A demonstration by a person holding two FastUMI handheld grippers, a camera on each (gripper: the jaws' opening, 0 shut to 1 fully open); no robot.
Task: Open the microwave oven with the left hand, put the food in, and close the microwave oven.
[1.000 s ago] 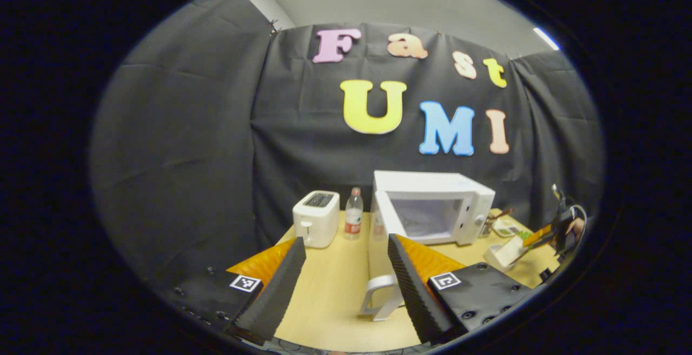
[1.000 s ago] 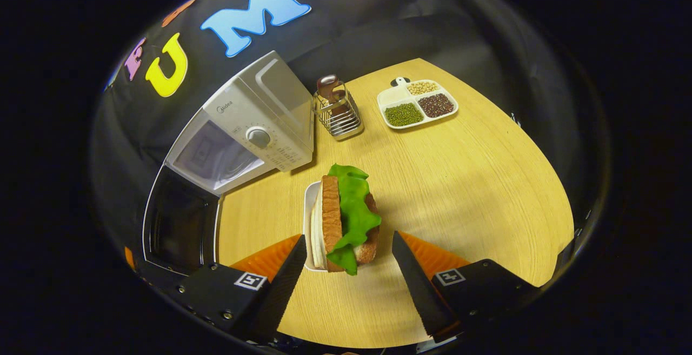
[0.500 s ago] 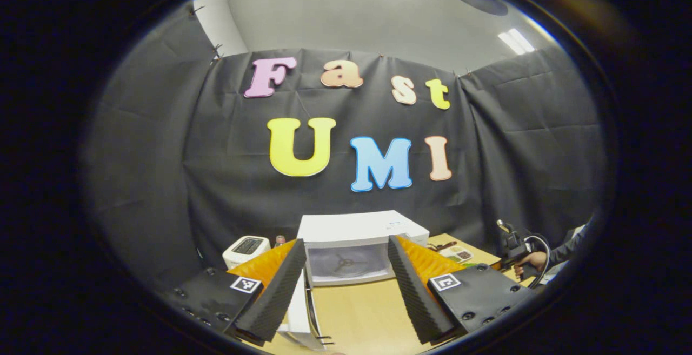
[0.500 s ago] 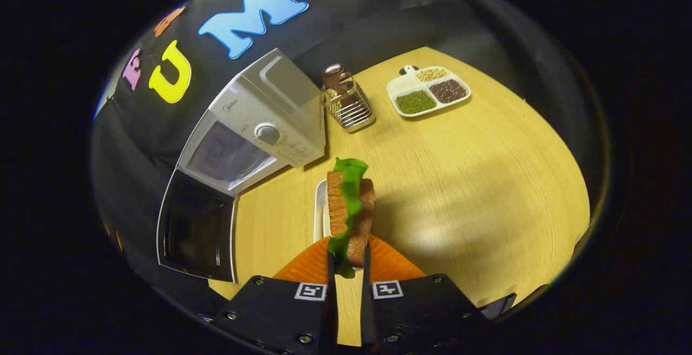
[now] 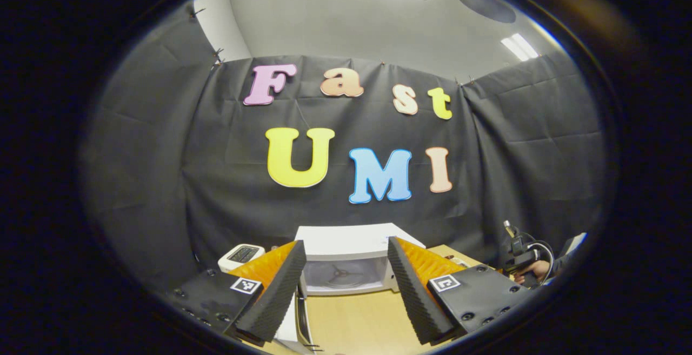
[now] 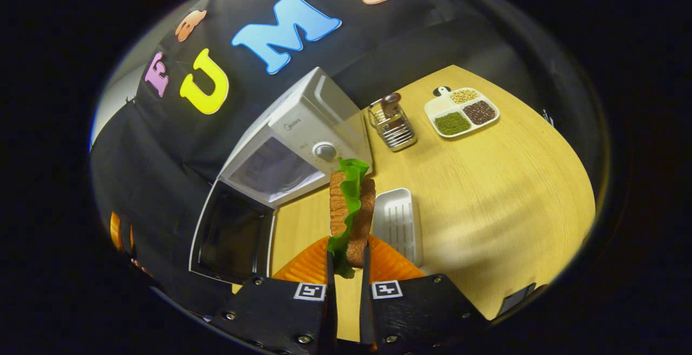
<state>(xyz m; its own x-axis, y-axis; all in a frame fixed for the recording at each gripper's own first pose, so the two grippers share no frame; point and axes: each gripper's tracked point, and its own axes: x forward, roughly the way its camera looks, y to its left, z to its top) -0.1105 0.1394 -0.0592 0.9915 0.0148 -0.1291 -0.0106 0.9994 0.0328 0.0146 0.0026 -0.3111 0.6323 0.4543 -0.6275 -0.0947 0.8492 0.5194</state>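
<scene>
The white microwave point(image 6: 303, 139) stands with its door point(image 6: 232, 236) swung wide open to the left. Its cavity with the turntable point(image 5: 340, 276) faces me in the left gripper view. My right gripper point(image 6: 347, 255) is shut on the sandwich point(image 6: 351, 209) of brown bread and green lettuce, held upright above the table, in front of the microwave's control side. My left gripper point(image 5: 345, 242) is open and holds nothing, well back from the microwave point(image 5: 351, 239). The door's edge point(image 5: 294, 317) shows low, by its left finger.
An empty white tray point(image 6: 397, 222) lies on the wooden table point(image 6: 486, 198) just right of the sandwich. A wire utensil holder point(image 6: 392, 122) and a divided dish of beans point(image 6: 459, 114) stand farther back. A white toaster point(image 5: 240, 255) sits left of the microwave. A hand point(image 5: 527, 274) holds the other gripper at right.
My right gripper shut on the sandwich, lifted it off the white tray and carried it left towards the microwave. The left gripper left the door handle, swung to face the cavity and tilted up.
</scene>
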